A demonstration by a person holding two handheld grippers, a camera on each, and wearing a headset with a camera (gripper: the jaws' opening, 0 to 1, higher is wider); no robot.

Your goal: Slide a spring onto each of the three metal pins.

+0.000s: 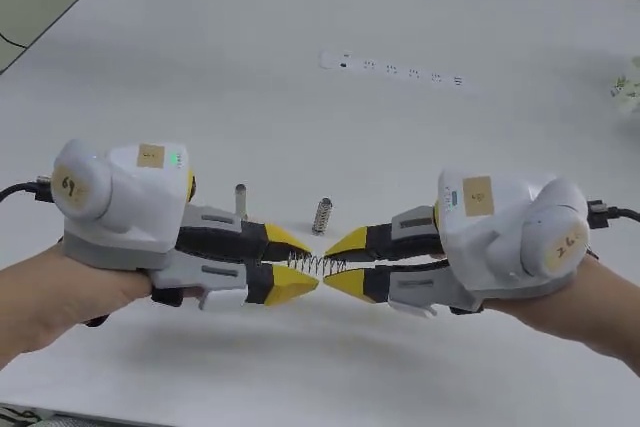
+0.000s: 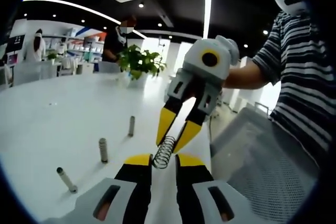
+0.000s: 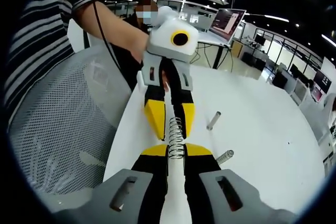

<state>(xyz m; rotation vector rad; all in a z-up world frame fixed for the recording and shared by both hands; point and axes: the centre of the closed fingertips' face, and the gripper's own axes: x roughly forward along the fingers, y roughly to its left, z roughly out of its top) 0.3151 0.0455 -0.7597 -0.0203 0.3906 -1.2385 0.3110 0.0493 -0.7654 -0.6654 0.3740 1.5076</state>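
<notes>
**A:** What sits nearest?

**B:** At the bottom centre of the head view the left gripper (image 1: 300,264) and the right gripper (image 1: 340,264) meet tip to tip. A spring (image 1: 318,265) spans the gap between them and seems to be held clear of the table (image 1: 450,7); each claw looks closed almost fully, pinching one end of it.

**A:** Which step is this, then?

**B:** I'd judge the second spring is being readied. Just above the tips in the frame stands a coiled pin (image 1: 322,215), which looks done; to its left is a bare pin (image 1: 241,201). A third pin (image 2: 66,180) shows at the lower left of the left gripper view; it is also bare, as far as I can tell.

**A:** And the next move?

**B:** One claw would have to let go so that one end of the spring comes free; that open end then wants lining up over a bare pin's top and pushing down along it. A slim coil may buckle or flick away if it is squeezed askew.

**A:** Any edges to mind?

**B:** The table's near edge runs just under the hands along the bottom of the frame, and a mesh chair (image 2: 262,150) lies past it. Ahead there is plenty of white surface; a power strip (image 1: 395,69) at the upper middle is well apart from the pins. The table's left edge cuts the upper left corner, also far off.
</notes>
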